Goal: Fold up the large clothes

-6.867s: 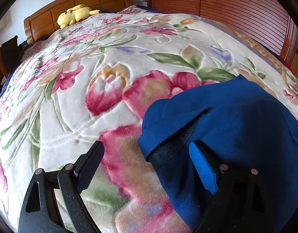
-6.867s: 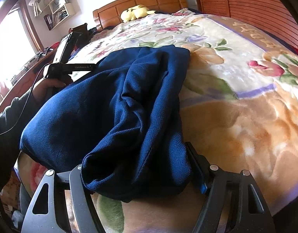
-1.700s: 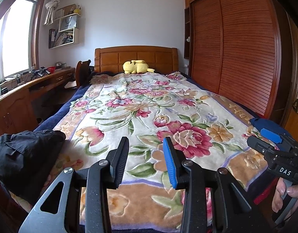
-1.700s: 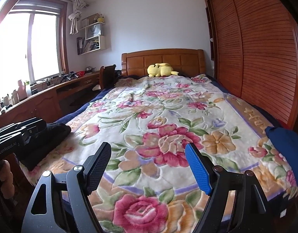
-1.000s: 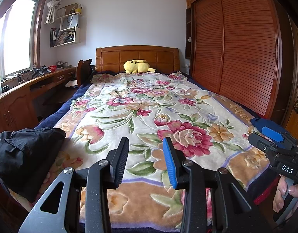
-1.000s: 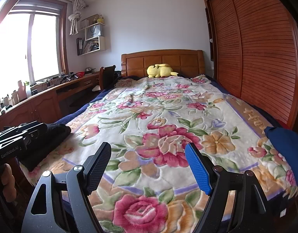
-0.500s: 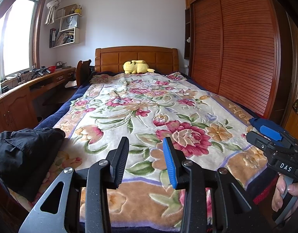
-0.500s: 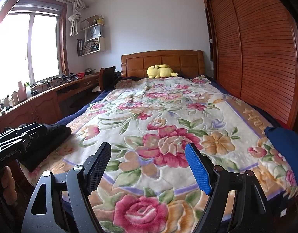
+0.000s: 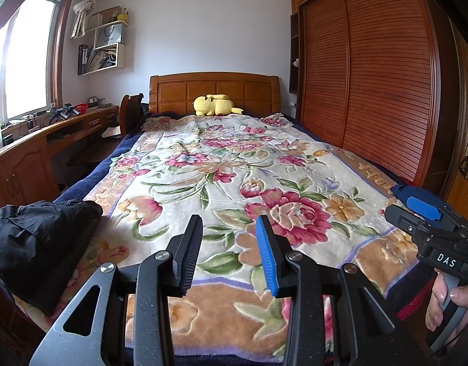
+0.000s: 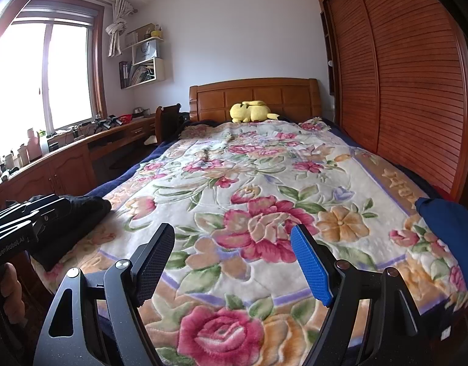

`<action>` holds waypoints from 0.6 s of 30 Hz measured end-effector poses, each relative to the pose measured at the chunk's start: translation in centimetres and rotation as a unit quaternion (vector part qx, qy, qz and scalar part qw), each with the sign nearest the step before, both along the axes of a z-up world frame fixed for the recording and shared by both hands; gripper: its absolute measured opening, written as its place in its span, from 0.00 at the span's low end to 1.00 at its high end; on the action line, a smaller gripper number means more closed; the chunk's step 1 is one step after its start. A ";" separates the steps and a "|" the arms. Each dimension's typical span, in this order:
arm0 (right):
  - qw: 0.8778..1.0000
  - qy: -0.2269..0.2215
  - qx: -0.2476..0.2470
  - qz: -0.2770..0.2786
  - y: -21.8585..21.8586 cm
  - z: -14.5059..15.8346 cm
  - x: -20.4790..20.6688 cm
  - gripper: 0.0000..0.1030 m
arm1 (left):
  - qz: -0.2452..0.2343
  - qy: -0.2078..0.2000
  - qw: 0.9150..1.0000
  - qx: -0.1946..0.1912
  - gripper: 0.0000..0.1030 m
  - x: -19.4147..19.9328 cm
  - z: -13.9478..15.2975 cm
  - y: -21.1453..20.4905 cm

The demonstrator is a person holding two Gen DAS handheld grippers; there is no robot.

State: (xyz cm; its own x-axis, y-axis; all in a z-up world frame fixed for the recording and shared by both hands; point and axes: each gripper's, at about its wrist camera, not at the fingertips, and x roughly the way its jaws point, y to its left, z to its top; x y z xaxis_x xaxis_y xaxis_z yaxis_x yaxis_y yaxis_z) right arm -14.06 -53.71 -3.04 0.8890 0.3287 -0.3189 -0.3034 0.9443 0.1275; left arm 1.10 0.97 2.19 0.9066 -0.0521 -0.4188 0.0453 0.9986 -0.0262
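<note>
A folded blue garment (image 10: 450, 231) lies at the bed's near right corner; a sliver of it (image 9: 400, 189) shows behind the other gripper in the left wrist view. A black garment (image 9: 35, 238) lies bunched at the near left corner, also in the right wrist view (image 10: 78, 222). My left gripper (image 9: 229, 251) is open with a narrow gap and empty, held above the foot of the bed. My right gripper (image 10: 232, 265) is wide open and empty, also above the foot of the bed.
The bed carries a floral blanket (image 9: 234, 164) with a yellow plush toy (image 9: 215, 104) at the wooden headboard. A slatted wardrobe (image 9: 371, 76) runs along the right. A wooden desk (image 10: 66, 152) and chair (image 9: 130, 113) stand at the left under the window.
Earlier both grippers worked on the blue garment on the blanket. Now both are drawn back from the bed and empty. Over the last second hardly anything has moved.
</note>
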 end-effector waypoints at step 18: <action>1.000 -0.001 0.001 -0.001 0.1 0.0 0.1 0.78 | 0.000 0.000 1.000 -0.001 0.36 -0.1 -0.2 0.1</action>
State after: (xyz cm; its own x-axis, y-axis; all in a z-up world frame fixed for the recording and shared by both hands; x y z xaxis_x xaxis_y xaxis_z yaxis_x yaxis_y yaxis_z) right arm -13.96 -53.60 -3.00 0.8900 0.3277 -0.3171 -0.3017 0.9446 0.1293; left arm 0.96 1.08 2.04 0.9068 -0.0520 -0.4182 0.0447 0.9986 -0.0274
